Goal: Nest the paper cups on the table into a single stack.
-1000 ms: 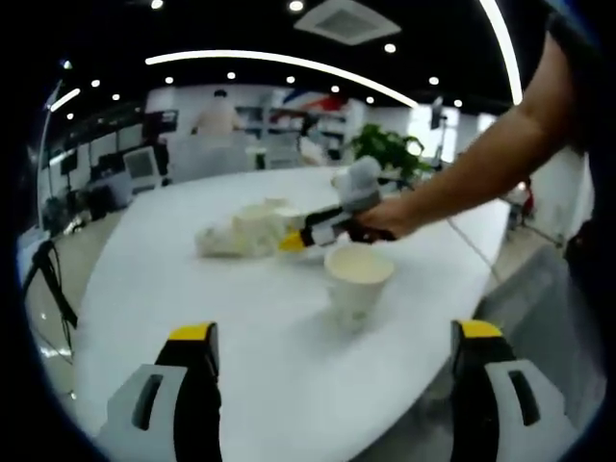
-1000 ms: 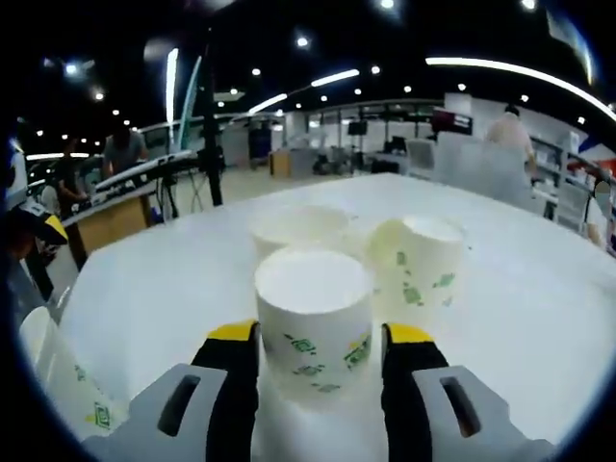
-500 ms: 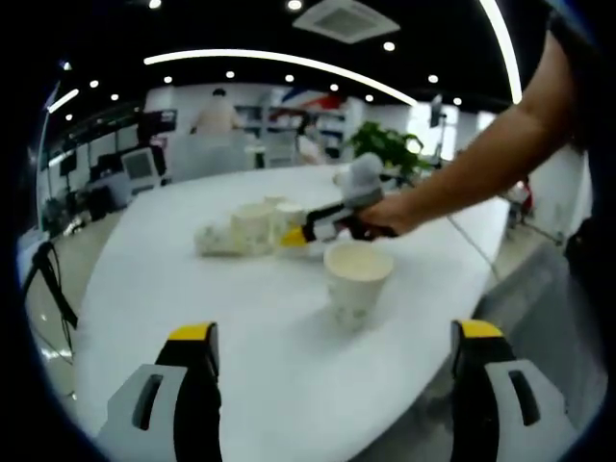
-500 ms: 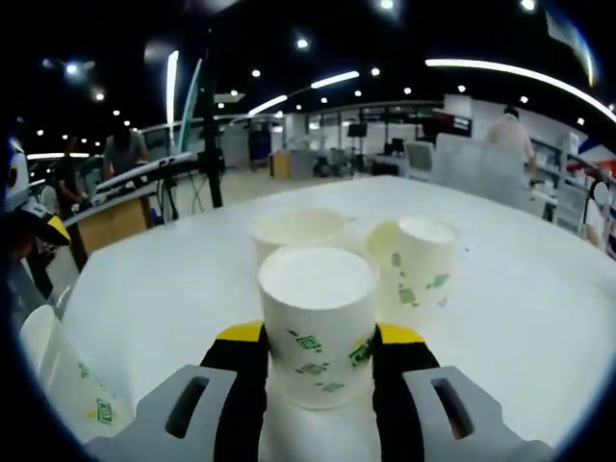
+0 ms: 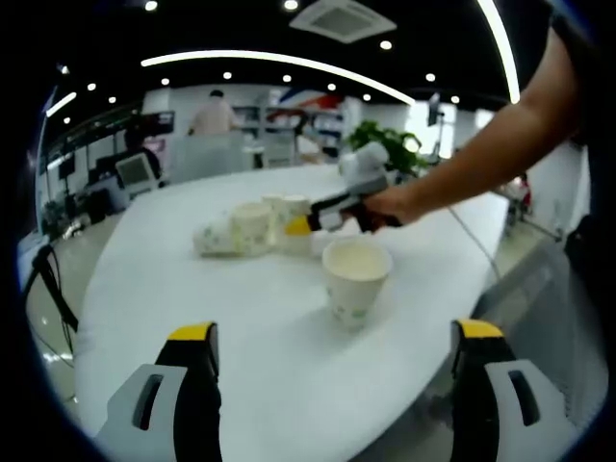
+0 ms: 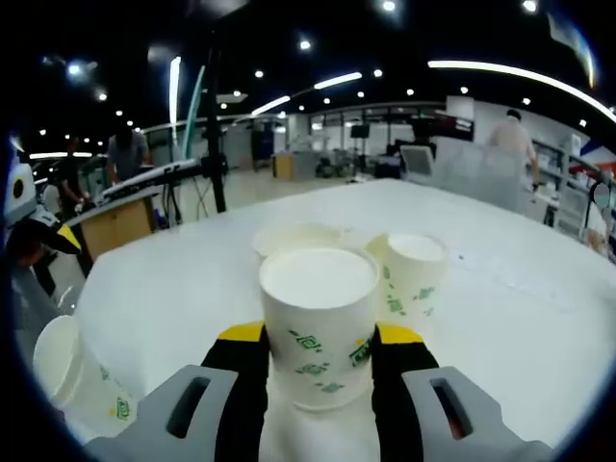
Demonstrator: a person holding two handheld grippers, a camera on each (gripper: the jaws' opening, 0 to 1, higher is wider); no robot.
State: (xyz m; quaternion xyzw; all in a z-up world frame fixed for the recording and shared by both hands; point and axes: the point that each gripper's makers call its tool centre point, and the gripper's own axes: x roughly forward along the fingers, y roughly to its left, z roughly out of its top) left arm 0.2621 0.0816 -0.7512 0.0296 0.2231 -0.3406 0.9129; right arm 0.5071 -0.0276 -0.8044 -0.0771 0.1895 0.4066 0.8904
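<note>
Risk, crushing: the held paper cup (image 6: 318, 327) is thin-walled and pinched low on its body; too hard a squeeze would likely buckle it so it no longer slides into another cup.
Risk, slipping: it sits between the yellow-tipped jaws by friction alone, so a quick tilt on the way over could let it drop or roll.
Risk, knocking: two more cups stand close behind it, the wide cup (image 6: 298, 238) and the printed cup (image 6: 414, 274); a careless swing might topple them.
Risk, misalignment: the lone cup (image 5: 355, 282) stands with its mouth up and nothing steadying it; a crooked descent would probably tip it rather than nest.
Right gripper (image 6: 318, 351): closed on the held paper cup, jaws pressing both its sides, lower centre of the right gripper view.
Left gripper (image 5: 337, 337): jaws spread wide, nothing between them, low in the left gripper view above the white table (image 5: 173, 289).
Held cup relative to left tongs: in the left gripper view it shows just above centre, well apart from those jaws, at the right gripper's yellow tip.
Lone cup relative to left tongs: centre of frame, ahead of the gap between the jaws, not touching.
Remaining cups: the small cluster (image 5: 241, 229) sits left of centre, beside the held cup.
</note>
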